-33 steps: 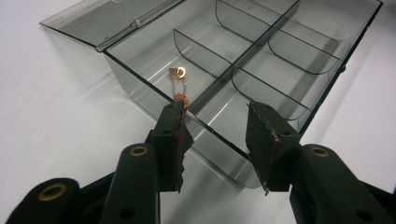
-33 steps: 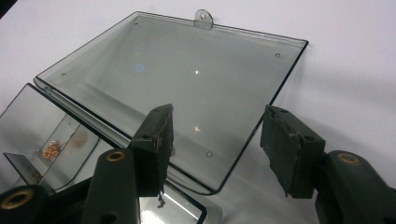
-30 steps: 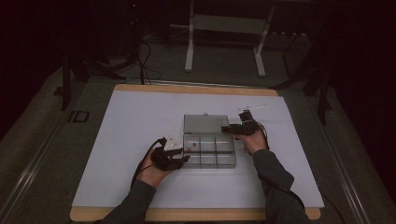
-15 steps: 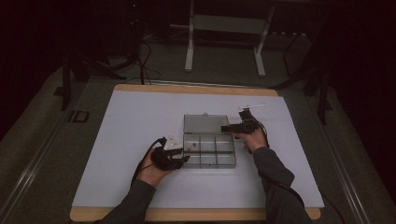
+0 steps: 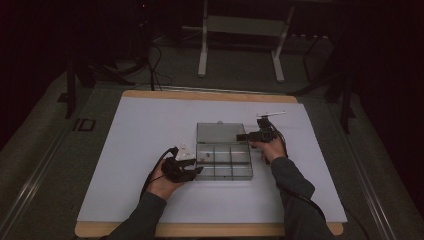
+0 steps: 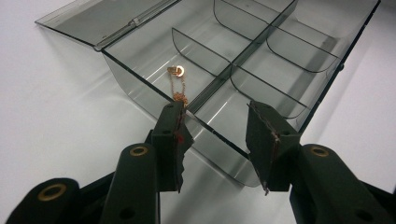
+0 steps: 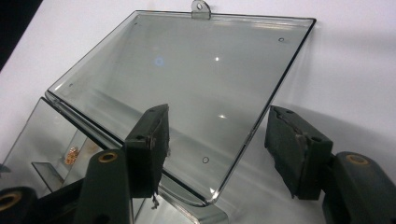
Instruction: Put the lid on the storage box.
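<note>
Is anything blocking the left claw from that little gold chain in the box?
Yes. The left gripper is open outside the box, and the box's clear front wall stands between its jaws and the gold chain inside a compartment.

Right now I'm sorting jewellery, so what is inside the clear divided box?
In the box, a gold chain lies in one corner compartment by the left gripper. The other compartments in sight look empty; the jaws hide part of the nearest ones.
</note>
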Demonstrator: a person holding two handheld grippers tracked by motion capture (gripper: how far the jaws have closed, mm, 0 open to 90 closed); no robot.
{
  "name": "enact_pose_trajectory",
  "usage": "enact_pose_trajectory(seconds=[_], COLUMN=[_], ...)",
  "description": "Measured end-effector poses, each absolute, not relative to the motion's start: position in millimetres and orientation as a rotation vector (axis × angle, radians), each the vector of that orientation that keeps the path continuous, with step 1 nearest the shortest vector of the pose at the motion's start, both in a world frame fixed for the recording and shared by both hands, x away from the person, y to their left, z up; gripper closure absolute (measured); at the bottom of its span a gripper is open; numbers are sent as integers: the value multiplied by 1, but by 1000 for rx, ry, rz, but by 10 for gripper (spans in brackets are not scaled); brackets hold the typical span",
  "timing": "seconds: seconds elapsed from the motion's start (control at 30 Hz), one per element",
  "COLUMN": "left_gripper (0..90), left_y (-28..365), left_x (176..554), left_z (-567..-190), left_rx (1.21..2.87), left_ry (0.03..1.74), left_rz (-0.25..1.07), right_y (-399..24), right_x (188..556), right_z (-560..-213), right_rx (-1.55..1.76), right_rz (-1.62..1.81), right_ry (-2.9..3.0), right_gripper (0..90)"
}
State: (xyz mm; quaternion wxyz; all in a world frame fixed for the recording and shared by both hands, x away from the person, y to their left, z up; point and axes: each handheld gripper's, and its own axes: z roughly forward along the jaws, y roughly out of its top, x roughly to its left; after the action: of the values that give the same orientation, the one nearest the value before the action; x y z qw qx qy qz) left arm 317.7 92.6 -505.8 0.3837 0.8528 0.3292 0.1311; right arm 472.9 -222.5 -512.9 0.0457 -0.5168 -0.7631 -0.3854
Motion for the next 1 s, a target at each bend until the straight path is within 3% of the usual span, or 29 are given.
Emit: enact_pose_trajectory(seconds=[0.53, 1.0], left_gripper=[584, 583], left_y=[92, 91], left_x=[318, 318], left_z=[-505, -505], left_rx=[2180, 2187], left_ry=[836, 835], left_rz=[336, 341], right_y=[-222, -220], right_x=[472, 463], right_z=[-513, -504], right_rx=[-1559, -1543], right_rz=[-1219, -1320], right_ry=[-2331, -2413], right_gripper=[430, 526])
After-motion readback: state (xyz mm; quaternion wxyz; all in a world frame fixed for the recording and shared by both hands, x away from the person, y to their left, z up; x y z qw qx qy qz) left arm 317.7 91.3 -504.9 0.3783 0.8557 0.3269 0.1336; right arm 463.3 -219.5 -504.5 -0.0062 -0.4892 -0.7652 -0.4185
